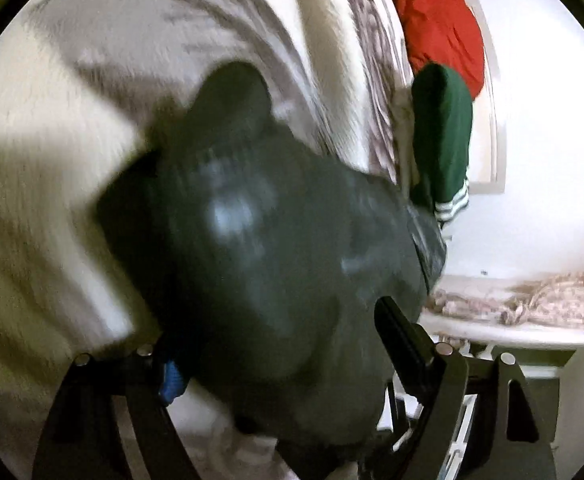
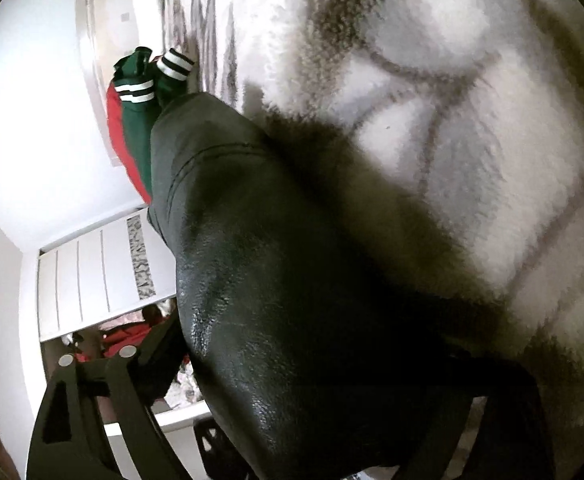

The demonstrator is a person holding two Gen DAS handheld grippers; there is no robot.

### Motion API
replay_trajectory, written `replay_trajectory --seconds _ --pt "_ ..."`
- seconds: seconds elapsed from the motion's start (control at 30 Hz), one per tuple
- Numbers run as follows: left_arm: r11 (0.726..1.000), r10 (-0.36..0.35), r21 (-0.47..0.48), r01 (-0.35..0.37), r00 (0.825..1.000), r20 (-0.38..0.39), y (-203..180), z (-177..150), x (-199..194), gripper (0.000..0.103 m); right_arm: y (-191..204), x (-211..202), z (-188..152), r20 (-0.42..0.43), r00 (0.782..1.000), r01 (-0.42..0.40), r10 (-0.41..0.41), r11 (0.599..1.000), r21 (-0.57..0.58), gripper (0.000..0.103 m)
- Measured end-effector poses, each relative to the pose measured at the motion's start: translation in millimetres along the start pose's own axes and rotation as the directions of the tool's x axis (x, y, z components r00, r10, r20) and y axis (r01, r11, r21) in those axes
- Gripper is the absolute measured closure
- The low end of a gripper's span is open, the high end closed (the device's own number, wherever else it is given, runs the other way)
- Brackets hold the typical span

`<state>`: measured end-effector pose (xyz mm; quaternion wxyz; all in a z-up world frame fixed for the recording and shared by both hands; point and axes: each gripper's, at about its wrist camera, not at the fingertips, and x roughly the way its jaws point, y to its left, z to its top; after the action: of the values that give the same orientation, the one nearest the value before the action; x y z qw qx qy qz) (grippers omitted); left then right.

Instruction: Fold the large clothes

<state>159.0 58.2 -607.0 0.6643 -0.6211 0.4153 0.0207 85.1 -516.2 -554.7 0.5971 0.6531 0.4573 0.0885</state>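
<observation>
Leather jacket (image 1: 260, 240) between the wide-set fingers of left tool (image 1: 284, 360).

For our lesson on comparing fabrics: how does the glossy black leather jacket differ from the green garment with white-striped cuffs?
The black leather jacket is shiny and plain; the green garment is matte, with white stripes. The jacket fills the foreground between the gripper fingers; the green garment lies farther off, against a red cloth. Both rest on the fluffy white blanket.
</observation>
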Motion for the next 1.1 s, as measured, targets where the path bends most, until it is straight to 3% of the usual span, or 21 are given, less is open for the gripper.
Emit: replay_trajectory --seconds 0.1,0.17,0.2,0.27,0.33,0.53,1.1 --pt "1.000 -0.004 0.019 0.004 0.999 0.036 -2 11 5 0.025 2 2 -3 0.015 1.000 0.025 -0.024 0.999 -0.040 0.003" --pt "0.997 0.002 0.072 -0.006 0.998 0.058 -8 12 4 0.051 4 5 -3 0.021 0.999 0.038 -0.037 0.998 -0.050 0.003" --pt "0.995 0.015 0.100 -0.021 0.998 0.065 -13 12 4 0.059 5 6 -1 0.026 0.999 0.041 -0.040 0.998 -0.040 0.005" --pt "0.992 0.014 0.124 -0.023 0.998 0.069 -17 11 3 0.072 9 4 3 0.050 0.998 0.035 -0.034 0.999 -0.021 0.020" --pt "0.991 0.010 0.135 -0.018 0.998 0.062 -23 7 2 0.075 13 1 1 0.061 0.998 0.023 -0.022 1.000 -0.010 0.035" --pt "0.991 -0.018 0.136 0.009 0.997 0.070 -41 9 -12 0.076 47 -7 -5 0.062 0.998 -0.011 0.010 1.000 0.007 0.050" --pt "0.973 -0.107 0.214 0.082 0.988 0.108 -146 47 -42 0.076 200 -2 -1 0.003 0.996 -0.093 0.094 0.984 -0.154 0.056"
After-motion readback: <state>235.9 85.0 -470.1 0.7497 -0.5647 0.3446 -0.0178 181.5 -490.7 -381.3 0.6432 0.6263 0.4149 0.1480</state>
